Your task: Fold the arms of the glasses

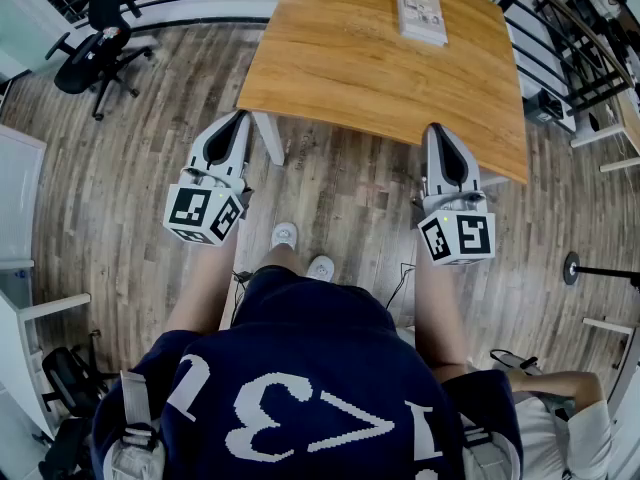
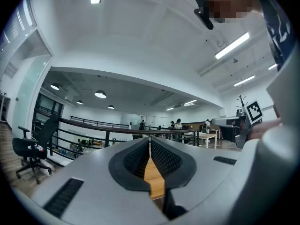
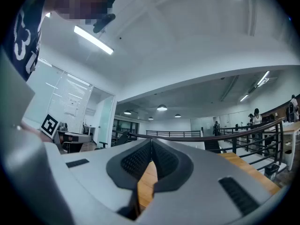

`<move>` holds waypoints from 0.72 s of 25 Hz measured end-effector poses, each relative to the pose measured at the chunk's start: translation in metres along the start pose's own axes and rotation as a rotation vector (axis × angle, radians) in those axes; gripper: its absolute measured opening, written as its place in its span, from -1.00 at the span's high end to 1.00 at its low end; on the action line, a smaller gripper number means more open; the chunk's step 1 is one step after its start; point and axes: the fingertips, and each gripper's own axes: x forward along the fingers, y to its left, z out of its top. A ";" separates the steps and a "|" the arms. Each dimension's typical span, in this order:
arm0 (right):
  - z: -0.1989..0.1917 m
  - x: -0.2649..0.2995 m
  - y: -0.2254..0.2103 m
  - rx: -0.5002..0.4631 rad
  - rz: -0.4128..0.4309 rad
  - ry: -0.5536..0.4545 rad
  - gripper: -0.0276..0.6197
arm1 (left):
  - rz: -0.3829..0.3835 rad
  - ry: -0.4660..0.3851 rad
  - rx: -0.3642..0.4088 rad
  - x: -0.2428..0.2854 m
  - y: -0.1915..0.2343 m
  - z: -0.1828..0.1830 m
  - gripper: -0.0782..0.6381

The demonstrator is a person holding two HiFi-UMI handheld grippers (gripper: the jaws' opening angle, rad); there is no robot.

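No glasses can be made out in any view. The only item on the wooden table is a flat white packet near its far edge. My left gripper is held level at the table's near left corner, its jaws shut with nothing between them. In the left gripper view the black pads meet at the tip of the left gripper. My right gripper hovers at the near right edge, also shut and empty. Its tips touch in the right gripper view.
A black office chair stands to the left on the wood floor. Black railings run past the table's right side. White furniture lines the left edge. The person's feet are just short of the table.
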 end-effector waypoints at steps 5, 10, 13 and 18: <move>0.004 -0.012 0.006 -0.010 0.042 -0.016 0.83 | 0.007 -0.002 0.005 -0.009 -0.014 0.002 0.72; 0.005 -0.020 0.009 0.003 0.077 -0.014 0.83 | 0.009 0.001 0.007 -0.011 -0.025 0.002 0.72; 0.007 -0.021 0.009 0.069 0.108 -0.044 0.82 | 0.006 0.002 0.009 -0.011 -0.029 0.003 0.72; 0.002 -0.017 0.003 0.102 0.114 -0.054 0.83 | 0.005 0.007 0.008 0.002 -0.030 0.000 0.72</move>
